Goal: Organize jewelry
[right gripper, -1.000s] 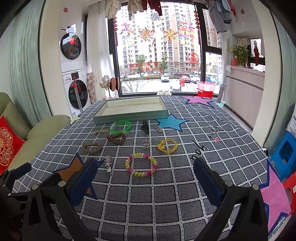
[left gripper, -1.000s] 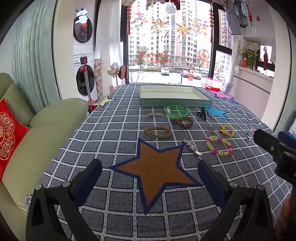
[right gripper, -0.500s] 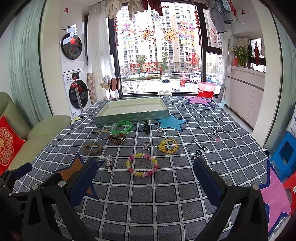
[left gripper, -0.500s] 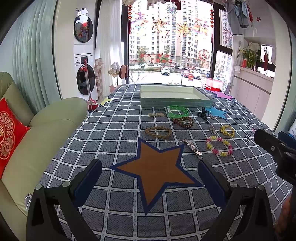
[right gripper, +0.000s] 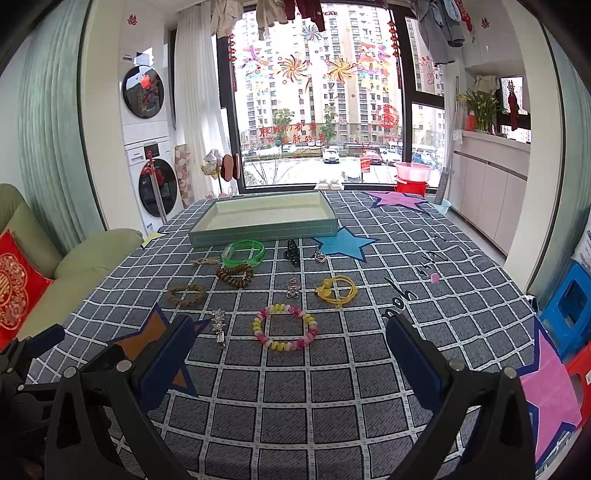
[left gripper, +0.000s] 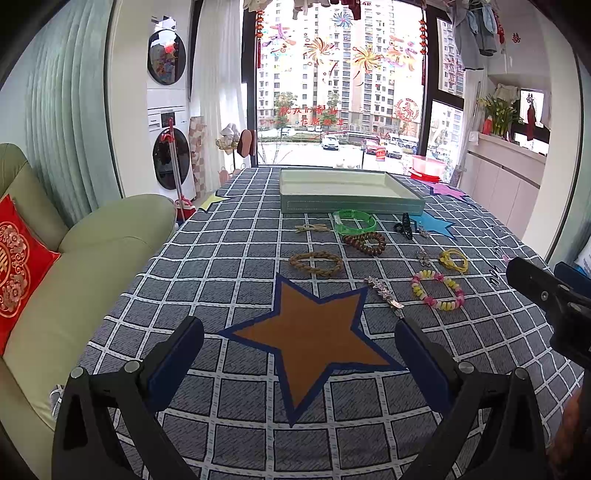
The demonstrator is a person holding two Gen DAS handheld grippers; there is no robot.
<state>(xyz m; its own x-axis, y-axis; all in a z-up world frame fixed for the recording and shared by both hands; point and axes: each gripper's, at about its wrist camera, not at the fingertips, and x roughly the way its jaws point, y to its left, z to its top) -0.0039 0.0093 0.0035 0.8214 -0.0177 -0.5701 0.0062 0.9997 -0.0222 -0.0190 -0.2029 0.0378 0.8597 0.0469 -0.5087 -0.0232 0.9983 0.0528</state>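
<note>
One tray (right gripper: 264, 229), six bracelets (right gripper: 284, 327), about five small clips (right gripper: 292, 252).

A lived-in home is shown. A green sofa (left gripper: 85, 258) with a red cushion (left gripper: 18, 262), stacked laundry machines (right gripper: 147, 147) and hung clothes (right gripper: 273, 14) are seen by the window.
</note>
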